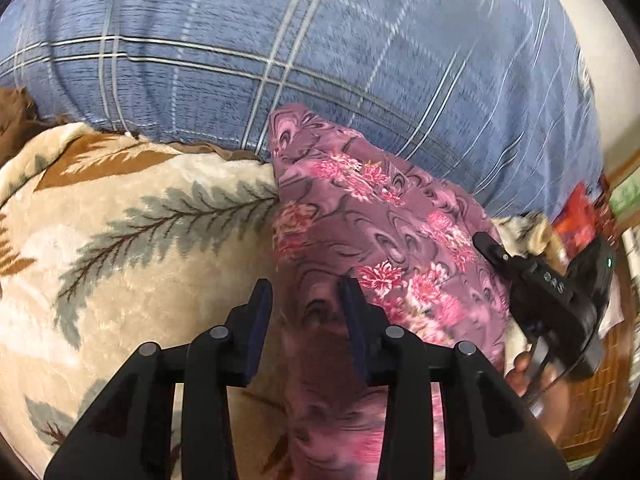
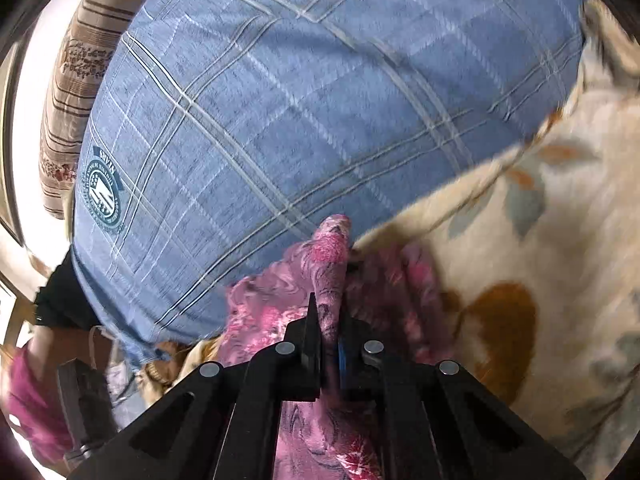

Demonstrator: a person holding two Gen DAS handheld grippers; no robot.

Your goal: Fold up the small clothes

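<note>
One small garment [image 1: 360, 216] is showing, a mauve-purple cloth printed with dark swirls and clusters of pink flowers, thin and softly creased. It is lying on a cream plush blanket [image 1: 132, 248] patterned with grey-green fern fronds and brown leaves, and its far tip is reaching up against a blue plaid pillow [image 1: 280, 48] with pale crossing stripes. In the left wrist view the garment is running as a long band from between the tool's fingers away toward the pillow, narrowing to a rounded point at the far end, with its long axis leaning slightly to the right. The left tool [image 1: 307, 300] is standing spread, its two dark pads apart with the cloth passing between them and not pinched. The right tool [image 2: 328, 320] is pressing together on a raised fold of the same garment [image 2: 332, 264], which is standing up in a ridge between the fingers and pointing toward the pillow [image 2: 320, 100]. In that view the pillow is carrying one round dark-teal emblem [image 2: 103, 194], and a brown striped cushion [image 2: 76, 80] is sitting behind it. The blanket [image 2: 560, 240] is lying to the right. Two tools are in view, and one garment.
</note>
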